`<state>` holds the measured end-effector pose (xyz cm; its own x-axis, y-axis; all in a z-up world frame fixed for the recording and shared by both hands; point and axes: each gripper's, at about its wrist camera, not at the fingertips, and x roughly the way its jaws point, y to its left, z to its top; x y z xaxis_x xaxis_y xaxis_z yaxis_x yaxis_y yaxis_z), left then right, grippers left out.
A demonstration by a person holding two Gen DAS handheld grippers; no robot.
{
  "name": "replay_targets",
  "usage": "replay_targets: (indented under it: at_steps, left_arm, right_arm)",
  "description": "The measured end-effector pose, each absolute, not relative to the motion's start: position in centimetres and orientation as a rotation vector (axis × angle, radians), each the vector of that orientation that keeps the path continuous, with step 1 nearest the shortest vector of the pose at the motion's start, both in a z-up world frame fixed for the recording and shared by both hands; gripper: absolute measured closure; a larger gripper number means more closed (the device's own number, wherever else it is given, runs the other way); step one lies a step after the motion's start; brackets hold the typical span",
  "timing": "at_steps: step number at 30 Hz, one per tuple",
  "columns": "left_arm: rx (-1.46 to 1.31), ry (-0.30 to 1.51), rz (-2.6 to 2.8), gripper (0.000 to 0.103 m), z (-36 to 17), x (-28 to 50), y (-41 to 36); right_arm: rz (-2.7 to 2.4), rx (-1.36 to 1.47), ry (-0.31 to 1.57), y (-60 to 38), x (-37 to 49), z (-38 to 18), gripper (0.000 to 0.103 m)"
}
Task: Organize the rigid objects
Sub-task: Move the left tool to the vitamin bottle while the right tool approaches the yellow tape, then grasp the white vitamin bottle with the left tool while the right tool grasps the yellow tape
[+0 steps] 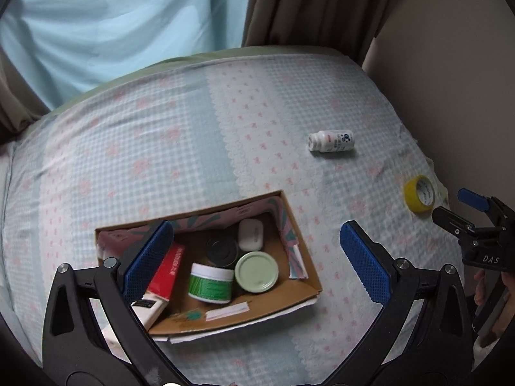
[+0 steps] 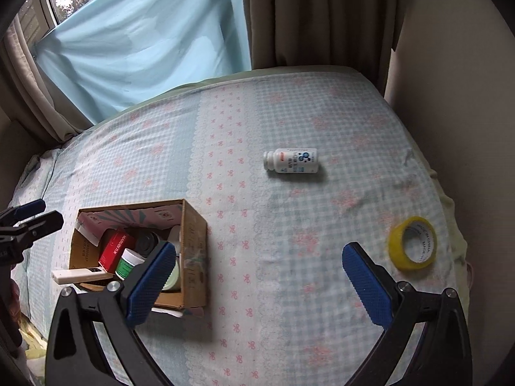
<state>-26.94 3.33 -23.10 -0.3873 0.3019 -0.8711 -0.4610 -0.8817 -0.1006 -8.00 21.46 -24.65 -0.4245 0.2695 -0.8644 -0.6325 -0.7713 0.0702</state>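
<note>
An open cardboard box [image 1: 302, 241] [image 2: 193, 241] lies on the bed. It holds a red carton [image 1: 165, 271], a green jar with a white lid [image 1: 210, 284], a pale green lid [image 1: 256, 271], a dark can [image 1: 222, 251] and a white case [image 1: 250, 234]. A white flat device [image 2: 80, 275] pokes over its near edge. My left gripper [image 1: 256, 260] hovers open above the box and holds nothing. A white pill bottle [image 1: 331, 141] [image 2: 291, 160] lies on its side further back. A yellow tape roll [image 1: 420, 197] [image 2: 412, 244] rests near the right edge. My right gripper [image 2: 259, 283] is open and empty, left of the tape.
The bed is covered with a blue checked sheet [image 2: 289, 225] with pink bows. Its right side runs along a beige wall [image 2: 466, 112]. Brown curtains [image 2: 322, 16] and a light blue cloth [image 2: 145, 38] hang behind the far edge. A hand [image 1: 482, 289] grips the right tool.
</note>
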Motion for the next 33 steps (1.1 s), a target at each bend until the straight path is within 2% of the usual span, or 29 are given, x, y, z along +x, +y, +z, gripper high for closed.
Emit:
replay_targets:
  at_steps: [6,9,16,25,33]
  left_arm:
    - [-1.308,0.327,2.148,0.0,-22.9,-30.2,13.5]
    - [-1.259,0.429,2.1,0.0,-23.9,-32.2,18.1]
    - [-1.191,0.756,1.882,0.0,-31.0,-36.1,27.4]
    - [-1.152,0.998,1.612,0.001,-41.6,-38.1,32.8]
    - [-1.06,1.104,1.512,0.005,-46.4,-38.4,34.6]
  right_arm:
    - [2.04,-1.225,0.485,26.0,-3.7,-23.9,0.0]
    - [1.963,-1.196,0.538,28.8,-1.6,-24.3,0.0]
    - [1.762,-1.164,0.694,34.2,1.9,-29.2,0.0]
    - [1.601,-1.109,0.842,36.6,3.8,-37.4,0.0]
    - [1.574,-0.914,0.749,36.6,3.1,-42.6,0.0]
